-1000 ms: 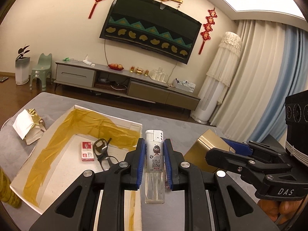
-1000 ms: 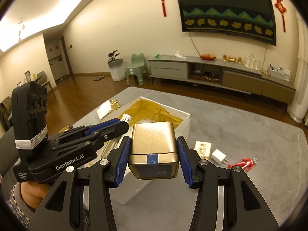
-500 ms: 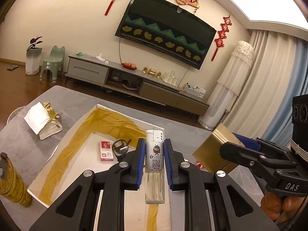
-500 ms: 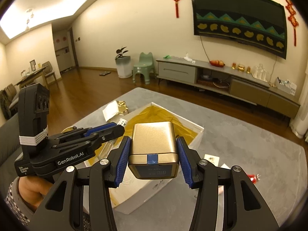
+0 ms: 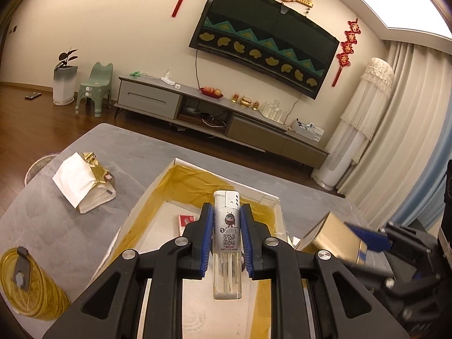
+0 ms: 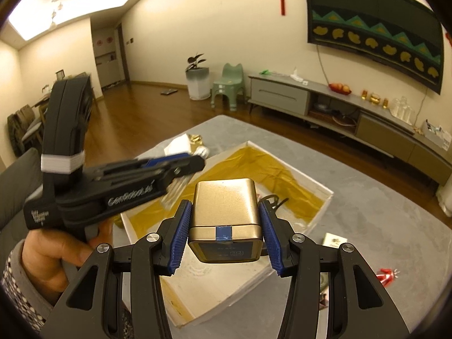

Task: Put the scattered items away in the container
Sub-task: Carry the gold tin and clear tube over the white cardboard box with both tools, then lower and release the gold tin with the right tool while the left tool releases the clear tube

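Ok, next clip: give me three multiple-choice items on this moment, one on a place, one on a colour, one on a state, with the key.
1. Where is the small red pack?
A. inside the white box
B. on the grey table beside the gold can
C. on the TV stand

2. What colour is the tape strip on the gold tin?
A. red
B. blue
C. white

3. What is the left gripper doing?
A. open and empty
B. shut on the lighter
C. shut on a paper bag

Key: 1 A, the pack lies on the floor of the white box, past the fingers. 2 B, a blue strip crosses the seam between the tin's lid and body. 3 B, the lighter sits clamped between the blue-padded fingers; the right gripper likewise clamps the tin.
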### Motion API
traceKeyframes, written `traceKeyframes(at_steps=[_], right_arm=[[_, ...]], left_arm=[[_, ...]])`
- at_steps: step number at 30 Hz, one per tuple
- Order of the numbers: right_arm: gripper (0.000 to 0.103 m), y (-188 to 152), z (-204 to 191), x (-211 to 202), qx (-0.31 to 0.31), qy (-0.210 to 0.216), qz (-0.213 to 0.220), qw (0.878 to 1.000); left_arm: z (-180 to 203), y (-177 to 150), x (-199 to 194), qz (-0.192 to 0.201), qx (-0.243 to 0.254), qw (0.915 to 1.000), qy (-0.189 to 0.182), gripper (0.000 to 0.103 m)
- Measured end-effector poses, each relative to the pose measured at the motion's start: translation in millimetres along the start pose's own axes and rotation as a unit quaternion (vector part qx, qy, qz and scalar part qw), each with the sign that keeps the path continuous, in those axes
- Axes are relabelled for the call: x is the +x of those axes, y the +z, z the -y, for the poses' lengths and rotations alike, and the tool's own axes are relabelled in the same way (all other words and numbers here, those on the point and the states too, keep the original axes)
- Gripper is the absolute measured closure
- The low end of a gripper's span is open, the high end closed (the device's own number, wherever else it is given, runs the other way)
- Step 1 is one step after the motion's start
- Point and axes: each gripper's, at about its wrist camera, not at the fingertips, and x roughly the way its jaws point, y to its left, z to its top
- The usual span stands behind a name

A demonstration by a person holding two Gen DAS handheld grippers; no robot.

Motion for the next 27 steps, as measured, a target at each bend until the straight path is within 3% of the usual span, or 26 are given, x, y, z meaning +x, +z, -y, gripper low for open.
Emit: traceKeyframes(at_steps=[7, 18, 27], right_arm=[[0.052, -5.5, -3.9, 28.6, -0.005, 0.014, -0.032, 0.999], [0.052, -7.7, 5.1, 73.2, 0.011, 0.039, -0.090, 0.995], [0.052, -3.8, 5.5, 102.6, 0.000, 0.045, -0.132, 0.990]], left_arm=[[-10.1, 13.6, 28.6, -0.023, 0.005, 0.9996, 0.016, 0.083], [-23.9, 19.2, 77.5, -0.092, 0.027, 0.9942, 0.049, 0.083], [-18.7, 26.3, 100.6, -0.117, 0.052, 0.9892, 0.071, 0.083]])
